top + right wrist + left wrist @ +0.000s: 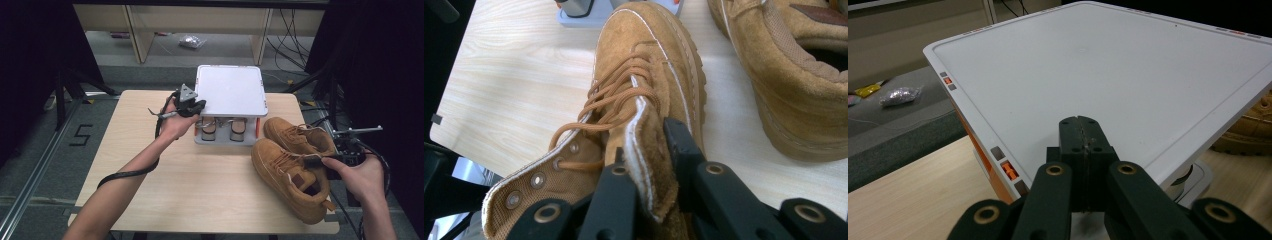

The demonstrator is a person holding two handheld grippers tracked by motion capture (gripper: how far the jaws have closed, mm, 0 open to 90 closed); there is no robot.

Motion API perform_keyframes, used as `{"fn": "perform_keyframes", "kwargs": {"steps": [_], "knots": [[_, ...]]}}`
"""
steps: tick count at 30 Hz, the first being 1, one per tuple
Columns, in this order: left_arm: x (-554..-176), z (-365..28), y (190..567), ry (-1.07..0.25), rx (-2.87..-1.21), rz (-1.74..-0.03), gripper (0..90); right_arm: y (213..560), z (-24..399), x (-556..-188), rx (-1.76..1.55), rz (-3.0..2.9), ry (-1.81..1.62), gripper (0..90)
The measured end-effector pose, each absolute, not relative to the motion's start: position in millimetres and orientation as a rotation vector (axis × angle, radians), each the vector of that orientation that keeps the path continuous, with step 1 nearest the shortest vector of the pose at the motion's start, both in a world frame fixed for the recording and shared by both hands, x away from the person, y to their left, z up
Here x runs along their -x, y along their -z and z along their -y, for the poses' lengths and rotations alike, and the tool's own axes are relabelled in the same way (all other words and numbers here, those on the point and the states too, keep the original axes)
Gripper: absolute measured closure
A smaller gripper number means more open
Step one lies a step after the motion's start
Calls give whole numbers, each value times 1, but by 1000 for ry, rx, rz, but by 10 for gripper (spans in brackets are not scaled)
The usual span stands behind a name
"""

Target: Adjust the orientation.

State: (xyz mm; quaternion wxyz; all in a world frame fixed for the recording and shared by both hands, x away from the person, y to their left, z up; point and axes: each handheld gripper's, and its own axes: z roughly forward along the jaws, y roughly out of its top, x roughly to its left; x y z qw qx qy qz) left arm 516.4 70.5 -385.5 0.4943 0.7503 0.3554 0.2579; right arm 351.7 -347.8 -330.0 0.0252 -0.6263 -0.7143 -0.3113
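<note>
**A:** Start me with the big items.

**B:** Pale wood-grain table (200, 190), person seated on the near side. On its far middle I see a white flat-topped plastic rack with orange side trim (231, 90); a pair of shoes sits on its lower shelf, toes toward us. At the right edge stand two tan suede lace-up boots. The nearer boot (287, 177) lies free. The farther boot (295, 136) is the one in hand.

**A:** Which gripper has it?

**B:** My right gripper (649, 150). Its jaws are clamped on the padded tongue (644, 145) of that boot, one pad on either side, just behind the laces (616, 90).

**A:** And the left?

**B:** The left gripper (1082, 131) has its jaws pressed together with nothing between them. It hangs over the near left edge of the rack's white top, touching nothing that I can make out.

**A:** What does the next move turn on?

**B:** The boot's long axis. From the right gripper it runs straight away from the fingers, toe pointing at the rack's base, heel end toward the hand. So the boot already lines up with the rack, and the right hand is plainly the nearer one. I'd judge that a forward carry from the tongue is what's needed; the heavy sole may swing under such a soft hold.
</note>
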Motion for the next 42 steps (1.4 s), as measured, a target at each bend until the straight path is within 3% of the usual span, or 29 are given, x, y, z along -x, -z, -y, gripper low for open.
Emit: {"fn": "perform_keyframes", "kwargs": {"steps": [42], "knots": [[-517,-70,385,-632,-1833,-852,897,296,356,-371,1971,2157,1110,842]]}}
